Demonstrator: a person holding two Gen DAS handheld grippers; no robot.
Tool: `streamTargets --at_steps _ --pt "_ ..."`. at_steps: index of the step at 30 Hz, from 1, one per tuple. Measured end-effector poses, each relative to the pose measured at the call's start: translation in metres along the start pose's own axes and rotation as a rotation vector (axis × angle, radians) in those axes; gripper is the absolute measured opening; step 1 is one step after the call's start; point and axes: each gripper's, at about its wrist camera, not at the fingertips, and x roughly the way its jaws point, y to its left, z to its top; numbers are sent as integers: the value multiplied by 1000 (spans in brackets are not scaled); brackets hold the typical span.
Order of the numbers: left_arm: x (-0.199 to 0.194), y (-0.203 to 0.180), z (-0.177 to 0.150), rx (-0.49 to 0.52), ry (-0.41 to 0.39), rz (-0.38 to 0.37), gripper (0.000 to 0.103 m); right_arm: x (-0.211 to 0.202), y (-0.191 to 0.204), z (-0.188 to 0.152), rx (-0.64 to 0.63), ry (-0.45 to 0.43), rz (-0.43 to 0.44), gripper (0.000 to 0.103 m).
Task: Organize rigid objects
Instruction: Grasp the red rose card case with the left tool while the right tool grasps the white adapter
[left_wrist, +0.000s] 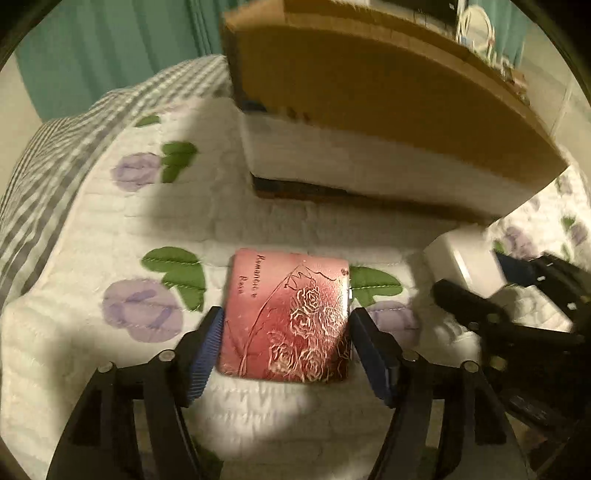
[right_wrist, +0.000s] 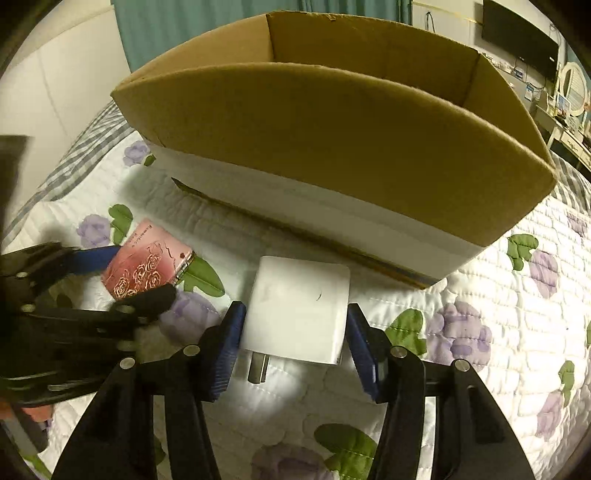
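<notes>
A pink rose-embossed case lies on the quilt between the fingers of my left gripper; the blue pads touch both of its sides. It also shows in the right wrist view. A white plug adapter with metal prongs lies between the fingers of my right gripper; the left pad touches it and the right pad stands just beside it. The adapter also shows in the left wrist view. An open cardboard box stands on the bed just beyond both objects.
The white quilt with purple flowers and green leaves covers the bed. A grey checked pillow lies at the left. A teal curtain hangs behind. A dresser with a mirror stands at the far right.
</notes>
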Motion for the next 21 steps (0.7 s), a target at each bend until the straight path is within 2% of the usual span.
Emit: streamTargets --at_steps 3,8,16,21 --pt "7 -3 3 10 -12 10 73 0 1 0 -4 2 1 54" --pt "-4 0 3 -8 -41 2 69 -8 5 -1 -18 -13 -17 53" --pt "-61 0 3 -40 -186 -24 69 -47 -4 -8 -3 -92 -23 52" --pt "-91 -3 3 -26 -236 -58 69 -90 -12 -8 2 -158 -16 52"
